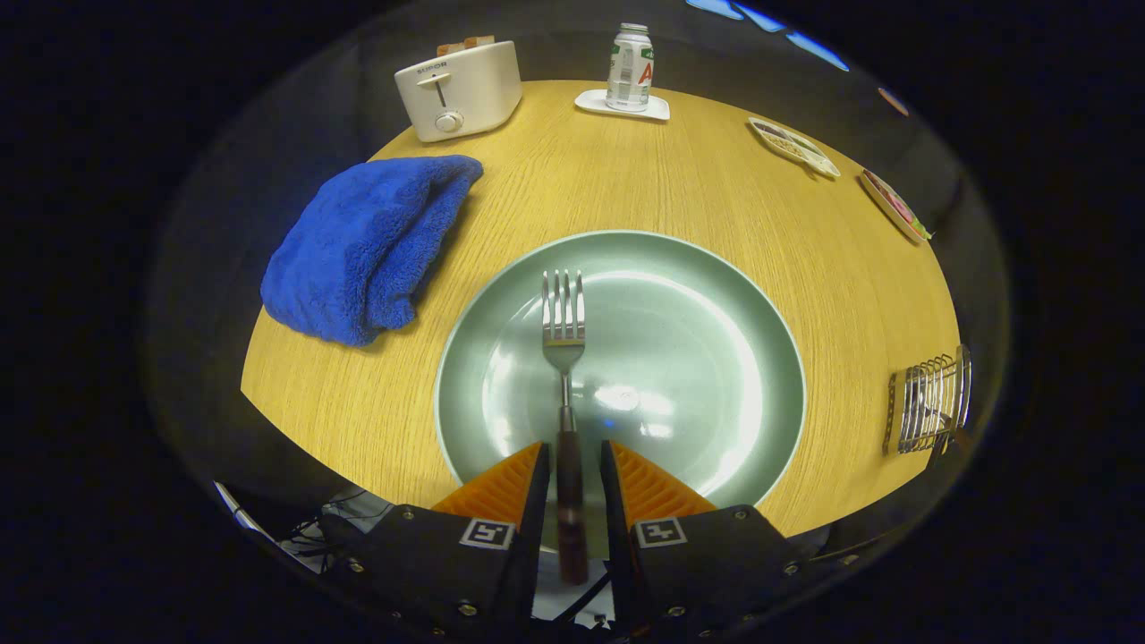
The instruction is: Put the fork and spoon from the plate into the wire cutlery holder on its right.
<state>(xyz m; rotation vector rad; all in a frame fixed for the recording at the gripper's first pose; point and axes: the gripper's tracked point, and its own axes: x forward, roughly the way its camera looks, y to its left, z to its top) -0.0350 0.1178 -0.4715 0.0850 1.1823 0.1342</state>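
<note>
The claw (572,470) sits at the near rim of the green plate (716,295), its two orange fingers (501,487) standing one on each side of the fork (564,358). The fork's dark handle runs straight back between them and its tines point to the far side, over the middle of the plate. A thin gap seems to show on each side of the handle, so the fingers look nearly together but I cannot tell whether both press on it; nor can I tell whether the fork lies on the plate or is lifted off it. The step in hand, by my reading, is the pick of the fork. A dark handle seems to poke from the wire holder (930,402), which stands on the desk (626,179) to the right of the plate, well apart from the claw; that may be the spoon, though it is too small to be sure. The next move calls for a firm clamp on the handle, a lift clear of the rim, a carry to the right, and a tip of the fork upright over the holder's opening.
</note>
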